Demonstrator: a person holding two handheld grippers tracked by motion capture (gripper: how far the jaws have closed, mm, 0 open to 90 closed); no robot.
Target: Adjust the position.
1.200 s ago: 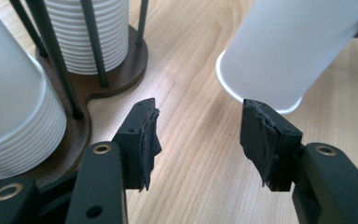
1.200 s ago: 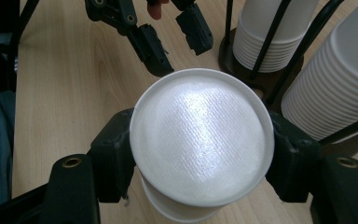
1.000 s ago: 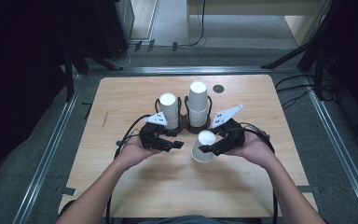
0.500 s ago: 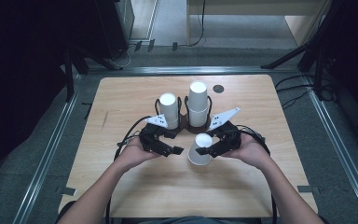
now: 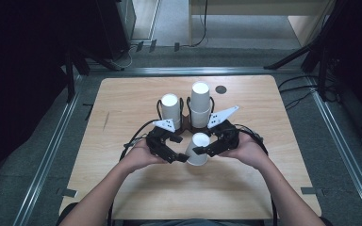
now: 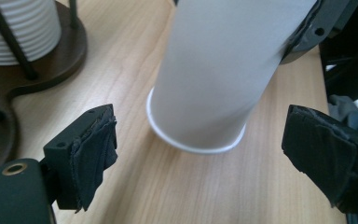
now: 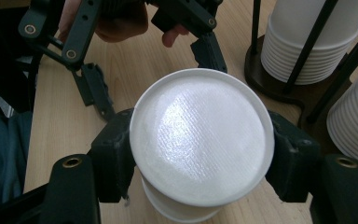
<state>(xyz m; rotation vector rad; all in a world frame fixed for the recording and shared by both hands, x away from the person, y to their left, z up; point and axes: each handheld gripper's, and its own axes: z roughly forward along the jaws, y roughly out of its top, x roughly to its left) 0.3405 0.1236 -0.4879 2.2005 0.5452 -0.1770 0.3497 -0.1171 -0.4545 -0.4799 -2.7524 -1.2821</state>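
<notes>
my right gripper point(image 5: 206, 149) is clamped on a white paper cup point(image 5: 199, 149), one pad on each side of its wall near the closed base. the cup is inverted and tilted, rim down, just above the wooden table point(image 5: 122, 99), in front of the cup holder point(image 5: 185, 123). holding it near the narrow base keeps the wide rim free for the other tool.

my left gripper point(image 5: 175, 151) is spread wide, empty, with the cup's rim point(image 6: 193, 140) between its cloth-wrapped pads point(image 6: 95, 140) but clear of both. it looks set to close on the rim end, probably to pull nested cups apart or steady them.

the cup is smooth, matte, tapered; its base disc point(image 7: 200, 135) shows a fine woven emboss. two stacks of like cups point(image 5: 200, 104) stand inverted in the dark round-based wire holder, their rolled rims forming ridges.
</notes>
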